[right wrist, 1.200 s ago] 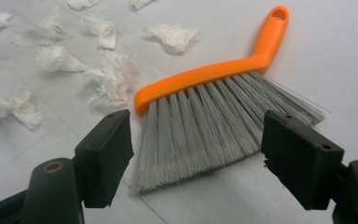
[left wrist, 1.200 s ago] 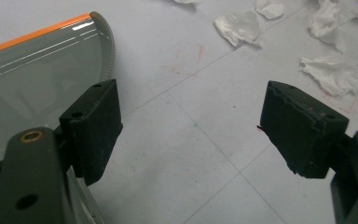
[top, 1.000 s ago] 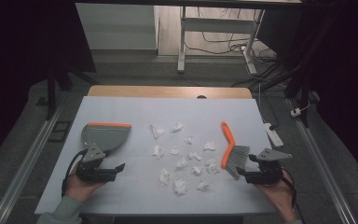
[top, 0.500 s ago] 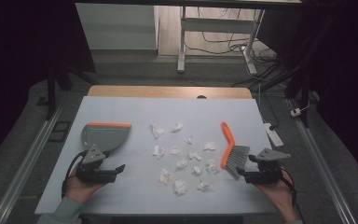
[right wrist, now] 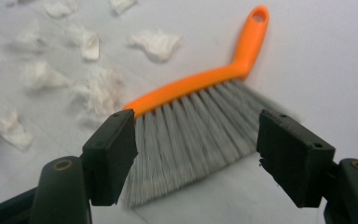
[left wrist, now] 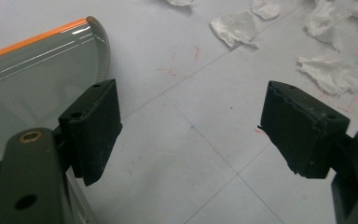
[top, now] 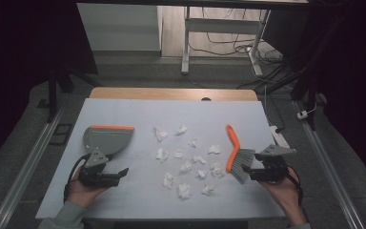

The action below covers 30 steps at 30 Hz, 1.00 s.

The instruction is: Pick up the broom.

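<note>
The orange-handled hand brush with grey bristles [right wrist: 200,112] lies flat on the pale desk [top: 124,200], just right of the scattered crumpled white paper scraps [top: 186,167]; the right gripper [right wrist: 196,154], spread and just narrowing, straddles its bristles ungripped; the left gripper [left wrist: 191,135], spread empty, waits beside the grey orange-edged dustpan [left wrist: 32,79], likely for pickup

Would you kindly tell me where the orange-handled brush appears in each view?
High view: brush lies right of centre, by the right tongs.
Left gripper view: not in it.
Right gripper view: brush at centre, bristles toward the camera.
Shared landmark: the crumpled paper scraps.
</note>
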Tool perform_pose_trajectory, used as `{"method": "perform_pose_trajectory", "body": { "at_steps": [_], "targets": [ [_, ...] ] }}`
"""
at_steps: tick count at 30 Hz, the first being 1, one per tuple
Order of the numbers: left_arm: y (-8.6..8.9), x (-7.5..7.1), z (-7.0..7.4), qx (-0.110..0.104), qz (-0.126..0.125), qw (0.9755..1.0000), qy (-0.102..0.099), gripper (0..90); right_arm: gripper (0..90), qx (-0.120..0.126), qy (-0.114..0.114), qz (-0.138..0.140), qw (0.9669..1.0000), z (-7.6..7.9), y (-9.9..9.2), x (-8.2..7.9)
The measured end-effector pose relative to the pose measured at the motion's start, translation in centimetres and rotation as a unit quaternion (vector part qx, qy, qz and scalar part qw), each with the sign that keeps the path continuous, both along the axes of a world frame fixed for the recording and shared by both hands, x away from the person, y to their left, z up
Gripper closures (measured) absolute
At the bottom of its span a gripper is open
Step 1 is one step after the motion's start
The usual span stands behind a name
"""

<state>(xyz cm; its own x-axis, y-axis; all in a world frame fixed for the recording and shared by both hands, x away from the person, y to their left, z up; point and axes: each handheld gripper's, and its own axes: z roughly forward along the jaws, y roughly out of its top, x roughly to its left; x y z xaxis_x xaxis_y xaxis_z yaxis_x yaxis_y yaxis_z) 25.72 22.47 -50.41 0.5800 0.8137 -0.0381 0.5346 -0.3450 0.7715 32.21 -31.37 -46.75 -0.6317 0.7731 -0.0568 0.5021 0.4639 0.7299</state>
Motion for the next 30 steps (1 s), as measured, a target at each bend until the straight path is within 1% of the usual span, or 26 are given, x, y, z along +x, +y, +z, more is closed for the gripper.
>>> {"method": "perform_pose_trajectory", "body": {
  "at_steps": [1, 2, 3, 5, 6, 7, 8, 9, 10, 13, 14, 15, 17, 18, 20, 22, 23, 26, 29, 30],
  "targets": [
    [0.0, 0.1, 0.0, 0.000, -0.001, 1.0000, 0.001, 21.0, 28.9, 0.000, 0.000, -0.001, 1.0000, 0.2, 0.1, 0.2],
    [-0.1, 0.1, -0.1, 0.001, -0.001, 1.0000, 0.001, 21.1, 29.1, 0.004, 0.003, 0.000, 1.0000, 0.8, 0.4, 0.6],
    [-0.1, 0.2, -0.1, 0.002, -0.002, 1.0000, 0.001, 21.1, 29.1, 0.004, 0.003, 0.000, 1.0000, 0.8, 0.4, 0.6],
    [-0.2, 0.3, -0.1, 0.004, -0.003, 1.0000, 0.002, 21.1, 29.9, -0.002, 0.017, -0.006, 0.9998, 1.4, 0.7, 1.1],
    [-0.3, 0.3, -0.1, 0.004, -0.003, 1.0000, 0.002, 21.1, 29.9, -0.002, 0.017, -0.006, 0.9998, 1.4, 0.7, 1.1],
    [-0.3, 0.2, -0.1, 0.006, -0.002, 1.0000, 0.002, 21.1, 30.5, -0.006, 0.022, -0.011, 0.9997, 1.5, 0.8, 1.3],
    [-0.3, 0.2, -0.1, 0.006, -0.001, 1.0000, 0.002, 21.1, 30.8, -0.012, 0.028, -0.018, 0.9994, 1.7, 1.0, 1.5],
    [-0.3, 0.1, -0.1, 0.006, -0.001, 1.0000, 0.002, 21.1, 30.8, -0.019, 0.040, -0.023, 0.9987, 1.9, 1.4, 1.8],
    [-0.3, 0.1, -0.1, 0.005, -0.002, 1.0000, 0.001, 21.1, 30.8, -0.019, 0.040, -0.023, 0.9987, 1.9, 1.4, 1.8],
    [-0.1, -0.1, 0.0, 0.001, 0.000, 1.0000, -0.003, 21.0, 30.9, -0.036, 0.053, -0.033, 0.9974, 2.1, 2.0, 2.5],
    [-0.1, -0.2, 0.0, -0.002, 0.000, 1.0000, -0.003, 21.1, 30.9, -0.039, 0.065, -0.035, 0.9965, 2.2, 2.3, 3.1],
    [-0.1, -0.2, 0.0, -0.002, 0.001, 1.0000, -0.003, 21.1, 30.9, -0.039, 0.065, -0.035, 0.9965, 2.2, 2.3, 3.1],
    [-0.1, -0.2, 0.0, 0.001, 0.001, 1.0000, -0.003, 21.1, 30.9, -0.040, 0.072, -0.039, 0.9958, 2.2, 2.5, 3.6],
    [-0.1, -0.2, 0.0, 0.002, 0.001, 1.0000, -0.003, 21.0, 31.0, -0.044, 0.077, -0.044, 0.9951, 2.2, 2.9, 4.5],
    [-0.1, -0.2, 0.0, 0.002, 0.000, 1.0000, -0.002, 21.1, 31.1, -0.048, 0.084, -0.046, 0.9942, 2.1, 3.4, 5.2],
    [-0.1, -0.1, -0.1, 0.001, -0.002, 1.0000, -0.001, 21.0, 31.0, -0.052, 0.086, -0.047, 0.9938, 2.1, 3.5, 5.5],
    [-0.1, -0.1, -0.1, 0.002, -0.002, 1.0000, 0.000, 21.0, 31.0, -0.057, 0.093, -0.049, 0.9929, 2.0, 3.7, 6.0],
    [-0.1, 0.0, -0.3, 0.005, -0.003, 1.0000, 0.006, 21.0, 31.0, -0.057, 0.109, -0.055, 0.9909, 1.9, 4.1, 7.0],
    [-0.3, 0.0, -0.4, 0.011, -0.004, 0.9999, 0.006, 21.0, 31.6, -0.059, 0.127, -0.063, 0.9882, 1.8, 4.4, 8.0],
    [-0.3, 0.0, -0.4, 0.013, -0.006, 0.9999, 0.006, 21.0, 31.6, -0.067, 0.140, -0.071, 0.9854, 1.7, 4.6, 8.7]
  ]
}}
